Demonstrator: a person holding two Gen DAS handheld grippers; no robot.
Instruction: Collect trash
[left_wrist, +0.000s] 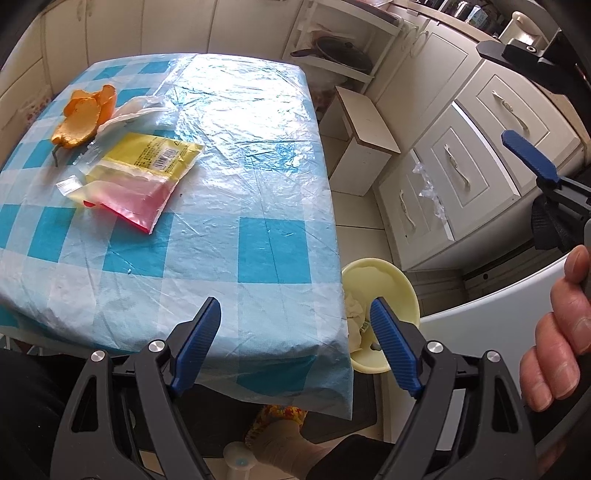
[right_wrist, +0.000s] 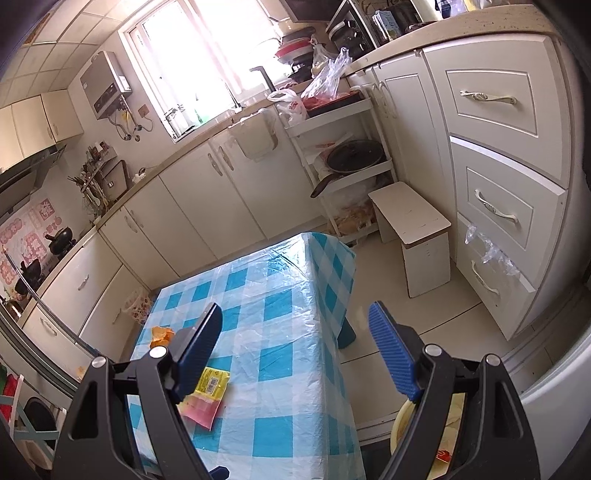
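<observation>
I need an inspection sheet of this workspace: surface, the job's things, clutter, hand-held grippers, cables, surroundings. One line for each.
Surface: table with blue checked cloth under clear plastic sheet.
Job's things: orange peel, white tissue and yellow-and-pink wrapper lie together at the table's far left; pale yellow bin stands on the floor by the near right corner, crumpled paper inside.
Clutter: nothing seen elsewhere on the table.
Grippers: left hand-held gripper open, empty, above the near table edge; right hand-held gripper open, empty.
Cables: nothing seen.
Surroundings: white stool, cream cabinets, shelf rack with pan.
</observation>
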